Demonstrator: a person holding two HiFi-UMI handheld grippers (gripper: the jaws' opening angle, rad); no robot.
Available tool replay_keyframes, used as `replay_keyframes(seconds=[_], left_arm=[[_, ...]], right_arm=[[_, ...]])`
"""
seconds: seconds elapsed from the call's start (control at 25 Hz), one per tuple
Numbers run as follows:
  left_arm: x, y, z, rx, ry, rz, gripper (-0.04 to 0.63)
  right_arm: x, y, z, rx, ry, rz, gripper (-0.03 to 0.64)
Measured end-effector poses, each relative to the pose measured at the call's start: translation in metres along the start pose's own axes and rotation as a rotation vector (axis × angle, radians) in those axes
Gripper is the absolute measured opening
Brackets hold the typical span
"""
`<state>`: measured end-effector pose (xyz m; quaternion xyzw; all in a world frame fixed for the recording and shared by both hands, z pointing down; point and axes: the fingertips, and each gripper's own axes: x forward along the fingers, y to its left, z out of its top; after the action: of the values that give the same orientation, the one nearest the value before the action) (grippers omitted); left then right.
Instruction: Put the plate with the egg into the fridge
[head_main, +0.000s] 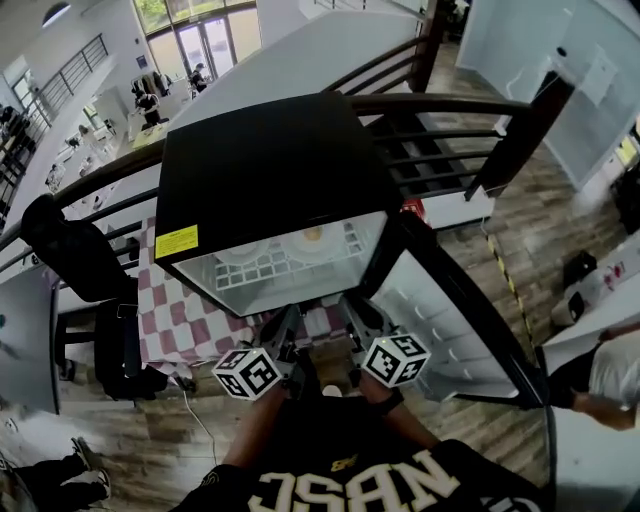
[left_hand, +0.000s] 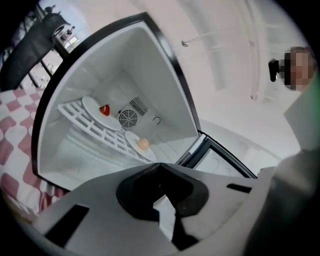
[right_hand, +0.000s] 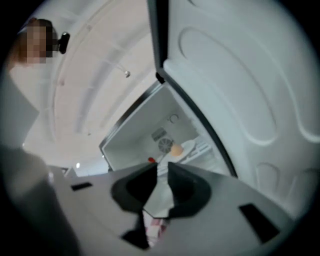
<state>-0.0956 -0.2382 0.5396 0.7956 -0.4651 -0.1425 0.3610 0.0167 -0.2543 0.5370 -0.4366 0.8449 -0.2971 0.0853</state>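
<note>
The black mini fridge (head_main: 262, 160) stands open, its door (head_main: 440, 310) swung out to the right. On its white wire shelf (left_hand: 95, 131) lies a white plate (left_hand: 136, 145) with a pale brown egg (left_hand: 143, 144), also seen as the egg (head_main: 313, 236) (right_hand: 176, 149). A second plate (left_hand: 95, 107) beside it carries a small red item (left_hand: 104, 110). Both grippers hang just in front of the fridge opening, apart from the plates. My left gripper (head_main: 285, 325) (left_hand: 159, 166) is shut and empty. My right gripper (head_main: 358, 318) (right_hand: 161, 169) shows a narrow gap with nothing in it.
The fridge sits on a table with a red-and-white checked cloth (head_main: 190, 320). A black office chair (head_main: 75, 255) stands at the left, a dark railing (head_main: 440, 130) runs behind, and a person (head_main: 600, 375) is at the right edge. The open door's inner shelves crowd the right side.
</note>
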Motion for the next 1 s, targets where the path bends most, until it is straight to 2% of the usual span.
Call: replay_keyframes(seconds=[0.2, 0.32, 0.48, 0.76, 0.84, 1.0], left_arm=[[-0.032, -0.02, 0.01, 0.227, -0.1, 0.082, 0.021], [-0.05, -0.027, 0.013, 0.308, -0.147, 0.125, 0.021], [-0.06, -0.032, 0.009, 0.364, -0.153, 0.131, 0.021], [-0.058, -0.052, 0.014, 0.521, -0.166, 0.109, 0.021], [-0.057, -0.054, 0.01, 0.533, -0.162, 0.098, 0.021], [-0.053, -0.05, 0.001, 0.51, -0.139, 0.082, 0.021]], right_arm=[[-0.028, 0.027, 0.014, -0.306, -0.021, -0.016, 0.067], [-0.038, 0.043, 0.013, -0.404, -0.019, -0.012, 0.058], [-0.042, 0.052, 0.002, -0.413, -0.003, 0.003, 0.055], [-0.045, 0.049, 0.01, -0.436, -0.033, -0.018, 0.055], [-0.047, 0.047, 0.005, -0.433, -0.029, -0.025, 0.055], [-0.047, 0.042, 0.0, -0.391, -0.02, -0.028, 0.055]])
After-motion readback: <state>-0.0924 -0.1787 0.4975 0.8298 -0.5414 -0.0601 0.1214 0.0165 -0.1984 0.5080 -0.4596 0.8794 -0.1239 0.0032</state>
